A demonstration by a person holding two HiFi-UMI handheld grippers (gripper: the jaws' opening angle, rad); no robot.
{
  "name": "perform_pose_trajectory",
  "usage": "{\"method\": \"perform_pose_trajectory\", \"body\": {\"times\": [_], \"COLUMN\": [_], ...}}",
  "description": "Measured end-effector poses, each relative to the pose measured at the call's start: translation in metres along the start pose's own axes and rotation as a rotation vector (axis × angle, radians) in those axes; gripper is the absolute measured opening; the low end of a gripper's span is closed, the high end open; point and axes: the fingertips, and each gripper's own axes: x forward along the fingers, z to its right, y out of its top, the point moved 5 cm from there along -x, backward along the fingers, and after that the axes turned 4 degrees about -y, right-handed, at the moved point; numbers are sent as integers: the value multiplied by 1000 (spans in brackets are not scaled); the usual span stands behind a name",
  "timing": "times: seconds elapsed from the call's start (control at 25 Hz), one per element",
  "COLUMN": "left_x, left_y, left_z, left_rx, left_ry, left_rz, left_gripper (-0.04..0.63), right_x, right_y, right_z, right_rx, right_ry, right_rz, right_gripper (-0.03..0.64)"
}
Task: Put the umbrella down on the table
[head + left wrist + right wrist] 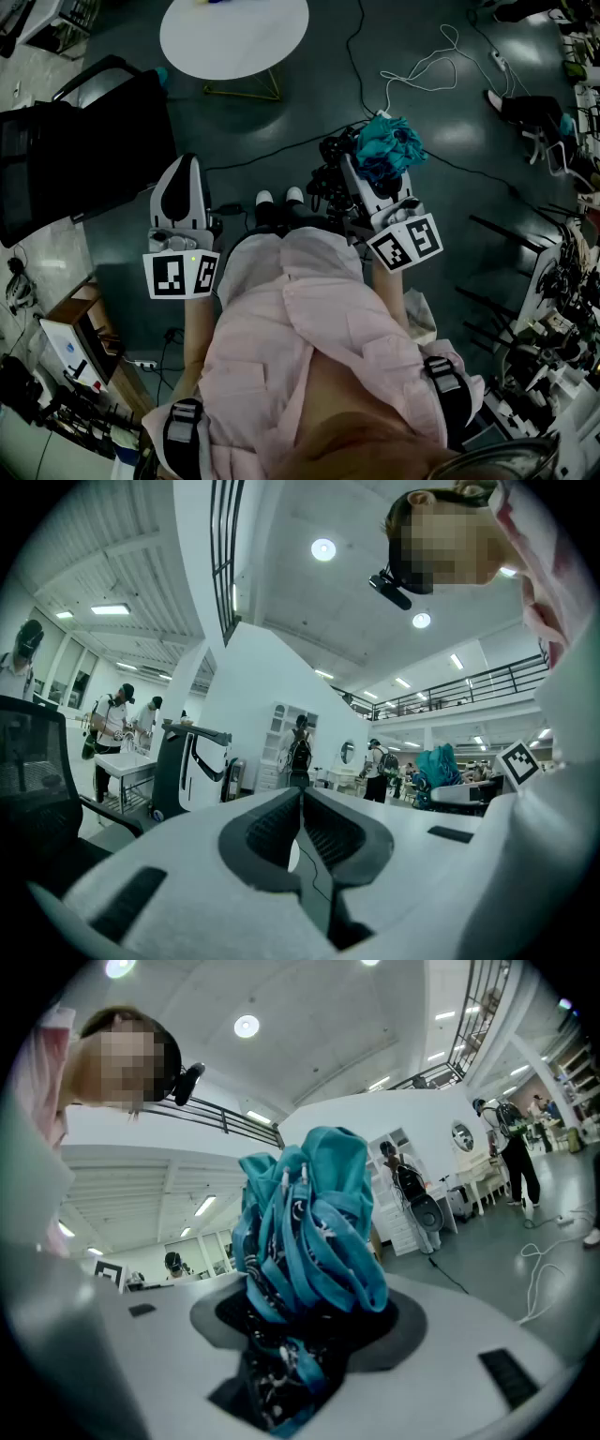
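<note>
A folded teal and black umbrella (305,1241) stands bunched between the jaws of my right gripper (305,1321), which is shut on it. In the head view the same umbrella (389,148) shows as a teal bundle at the tip of my right gripper (370,178), held out level over the floor. My left gripper (180,192) is held level to the left of it; in the left gripper view its dark pads (323,832) meet with nothing between them, so my left gripper (302,829) is shut. A round white table (234,36) stands ahead on the floor.
A black office chair (80,150) stands at the left. Cables (427,66) trail over the dark floor. Shelving and clutter (553,309) line the right side, and boxes (70,352) sit at the lower left. Other people (117,719) stand in the background.
</note>
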Motion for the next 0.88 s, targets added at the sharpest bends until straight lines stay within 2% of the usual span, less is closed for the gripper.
{"method": "perform_pose_trajectory", "body": {"times": [0.32,0.88], "left_x": [7,2], "left_y": [-4,-5], "left_z": [26,41], "left_rx": [-3,8], "left_ry": [-34,-22], "left_rz": [5,16], "left_gripper": [23,23], "right_x": [-1,-17], "right_y": [-3,-7], "right_z": [3,10], "right_rx": [-72,-52], "right_ry": [26,43], "right_rz": [-28,-34], "right_gripper": [247,247]}}
